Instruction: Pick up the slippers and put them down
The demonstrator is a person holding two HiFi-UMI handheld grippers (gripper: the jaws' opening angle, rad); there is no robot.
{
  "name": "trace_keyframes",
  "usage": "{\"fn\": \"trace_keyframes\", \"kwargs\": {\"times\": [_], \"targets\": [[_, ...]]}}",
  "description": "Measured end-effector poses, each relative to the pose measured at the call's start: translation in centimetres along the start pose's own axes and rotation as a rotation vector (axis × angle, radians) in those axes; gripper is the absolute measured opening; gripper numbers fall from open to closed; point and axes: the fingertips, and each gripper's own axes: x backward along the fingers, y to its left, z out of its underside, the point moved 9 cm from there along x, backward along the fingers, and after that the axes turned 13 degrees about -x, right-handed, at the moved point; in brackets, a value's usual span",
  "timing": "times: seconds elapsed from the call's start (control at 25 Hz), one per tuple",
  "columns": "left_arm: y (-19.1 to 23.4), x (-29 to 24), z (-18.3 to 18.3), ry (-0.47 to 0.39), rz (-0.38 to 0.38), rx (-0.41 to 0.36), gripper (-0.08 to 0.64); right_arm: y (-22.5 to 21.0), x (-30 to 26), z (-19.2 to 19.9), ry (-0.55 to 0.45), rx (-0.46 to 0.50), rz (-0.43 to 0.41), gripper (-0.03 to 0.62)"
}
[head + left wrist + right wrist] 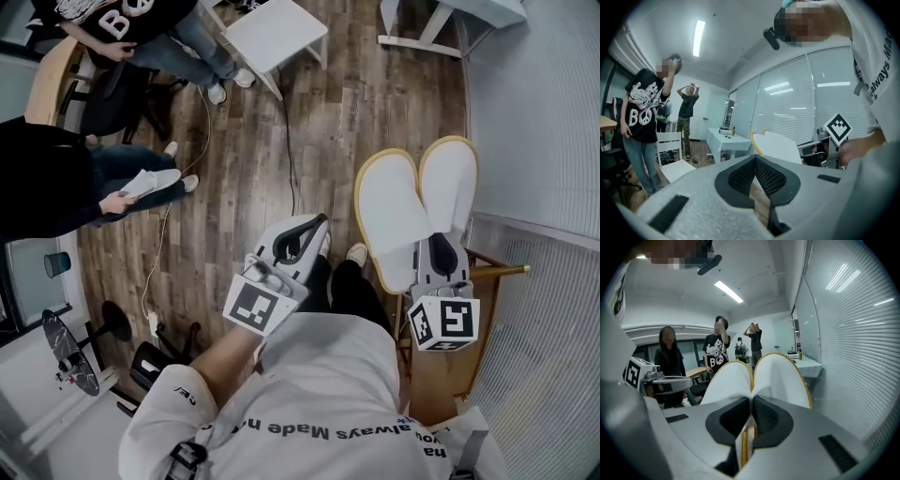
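A pair of flat white slippers with thin yellow edging is held up in the air, to the right of centre in the head view; their pale flat faces are turned toward that camera; the two lie side by side, close together at the gripped end and fanning apart at the far end. The right gripper, grey with black pads and a square-marker cube at its back, holds them; in the right gripper view its jaws are pinched on the yellow-edged rims of both slippers, which stand on edge between the pads.

The left gripper, of the same make, hangs to the left of the slippers and apart from them; its jaws are pressed together at the tips with nothing between them; it sits above the wearer's dark trouser legs and pale shoes. The wearer's white shirt with black lettering fills the bottom of the head view.

Under the right gripper stands a light wooden frame; I cannot tell what piece of furniture it is. A brown wood-plank floor spreads below, crossed by a thin black cable; white slatted blinds line the right side; a white table stands at the top. At the left sits a person in a black top and jeans; another person in a black printed T-shirt is at the top left.
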Motion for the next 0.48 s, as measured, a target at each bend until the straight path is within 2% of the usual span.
{"fn": "trace_keyframes", "kwargs": {"times": [0.48], "targets": [[-0.5, -2.7, 7.9, 0.046, 0.024, 0.041, 0.011, -4.0, -4.3, 6.4, 0.05, -0.029, 0.022, 0.023]]}}
